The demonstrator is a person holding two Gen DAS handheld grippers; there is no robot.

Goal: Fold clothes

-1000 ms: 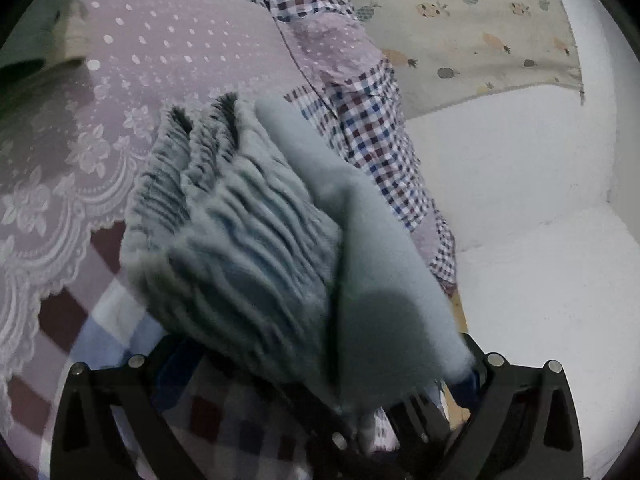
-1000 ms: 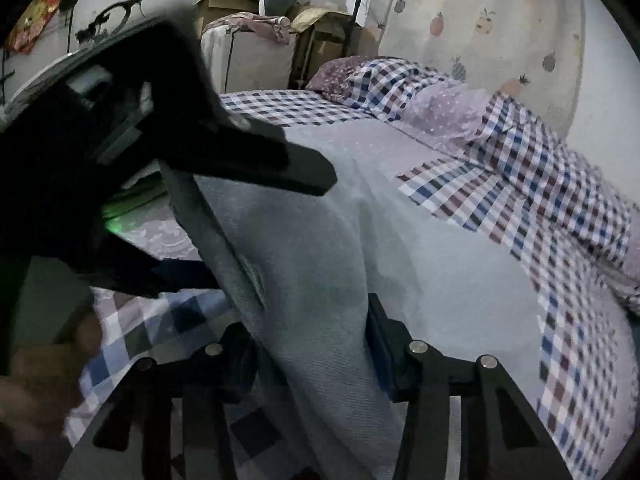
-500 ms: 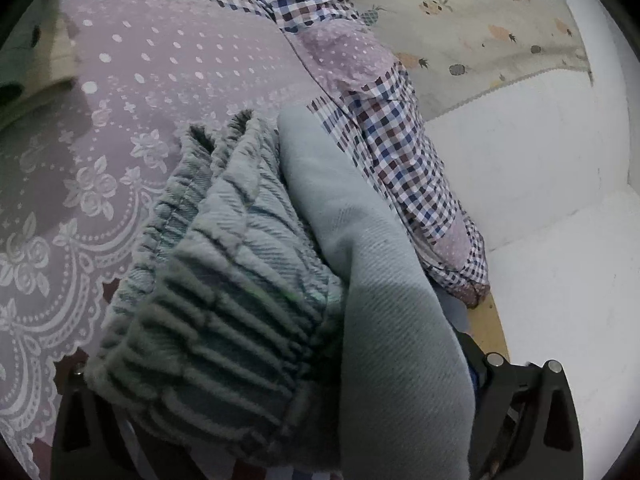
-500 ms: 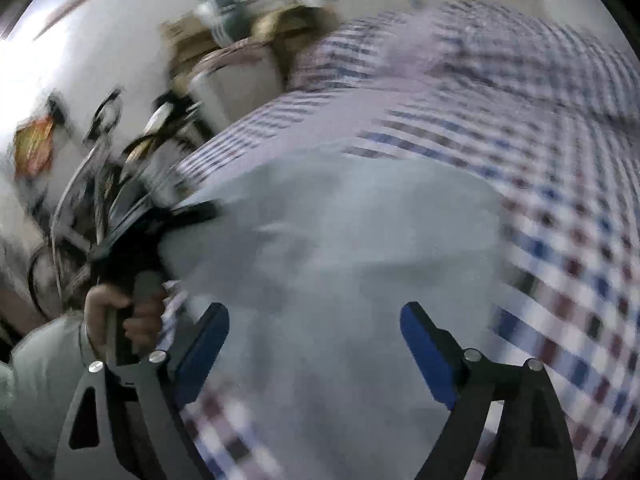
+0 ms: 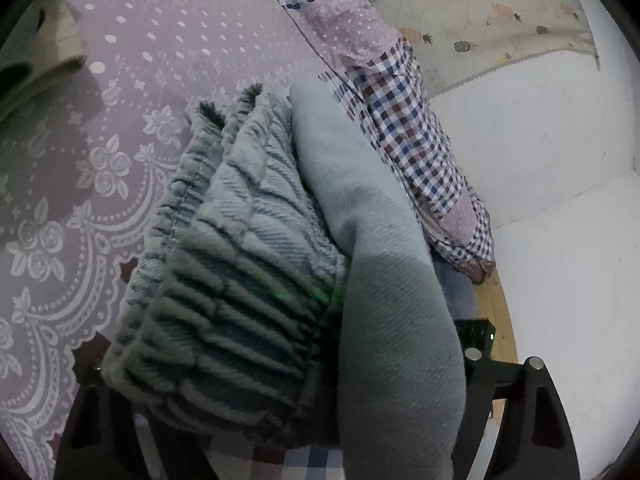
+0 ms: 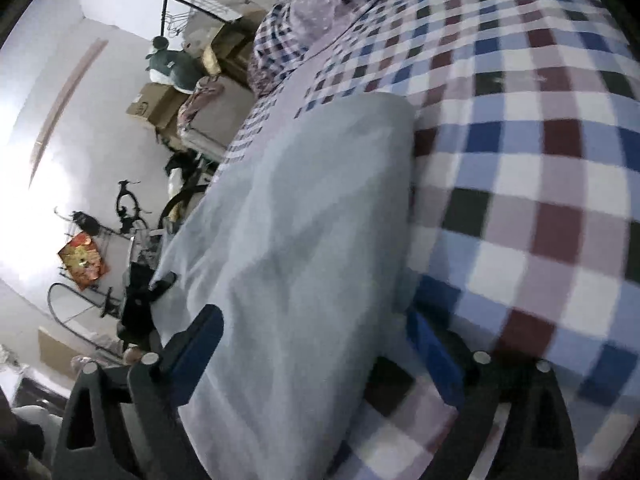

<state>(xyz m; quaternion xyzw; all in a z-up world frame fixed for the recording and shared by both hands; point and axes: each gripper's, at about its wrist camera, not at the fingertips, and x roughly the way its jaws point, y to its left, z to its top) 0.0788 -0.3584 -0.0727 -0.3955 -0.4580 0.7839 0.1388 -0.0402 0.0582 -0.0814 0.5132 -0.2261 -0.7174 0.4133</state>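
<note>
Left gripper (image 5: 280,420): clamped on pale grey-blue elastic-waisted cotton garment (image 5: 360,208).
Right gripper (image 6: 316,344): fingers wide, straddling cloth.
Technique: align edges, smooth flat on checked bedspread (image 6: 540,160).

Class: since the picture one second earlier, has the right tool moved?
Yes. The right tool has opened and rolled: the checked bedspread now tilts steeply.

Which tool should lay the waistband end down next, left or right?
Left, probably. The gathered waistband bunches right at the left tool, while the right tool stands open around plain grey fabric lying on the bed.
</note>
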